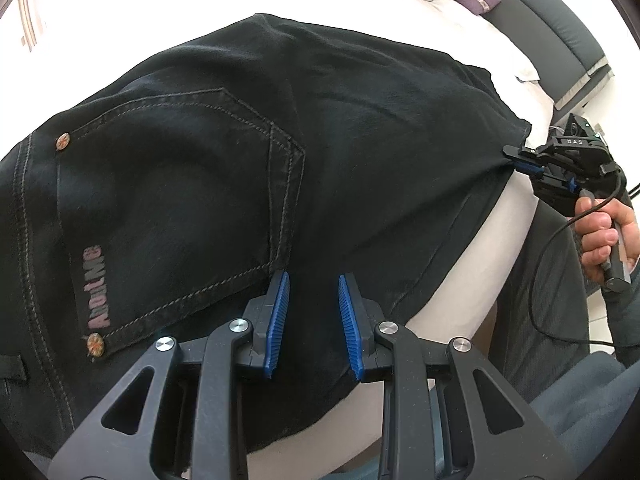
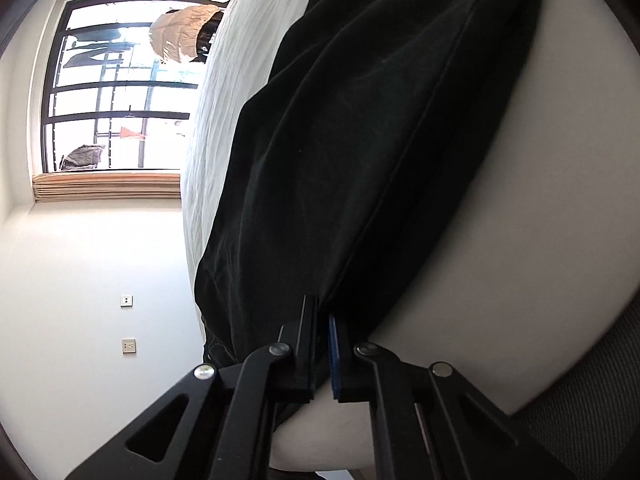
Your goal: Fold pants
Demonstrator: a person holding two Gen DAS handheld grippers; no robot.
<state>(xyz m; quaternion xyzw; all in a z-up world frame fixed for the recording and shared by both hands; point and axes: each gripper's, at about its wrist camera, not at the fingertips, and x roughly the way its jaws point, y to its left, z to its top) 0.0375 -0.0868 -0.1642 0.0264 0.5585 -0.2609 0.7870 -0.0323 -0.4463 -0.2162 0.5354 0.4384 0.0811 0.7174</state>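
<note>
Left wrist view fills mostly with the black pants [image 1: 280, 152], spread over a white bed [image 1: 520, 76] with their long axis running from the lower left of the frame, where the waistband is cut off by the edge, up to the right. A back pocket [image 1: 168, 208] with pale stitching sits in the left half (its pink lettering is hard to read), and a copper rivet [image 1: 96, 346] marks its lower corner. The left gripper [image 1: 312, 320] hangs at bottom centre, its blue pads [image 1: 278, 312] spread apart with dark cloth lying between and beneath them, nothing pinched. At the right edge the right gripper [image 1: 520, 160] is clamped on the pants' far edge, held by the person's right hand [image 1: 604, 236].

Right wrist view shows the pants [image 2: 360, 140] stretching from bottom centre to the upper right, a seam running along them; the right gripper [image 2: 322, 344] has its pads nearly together with cloth squeezed between. A window [image 2: 120, 88] fills the upper left.
</note>
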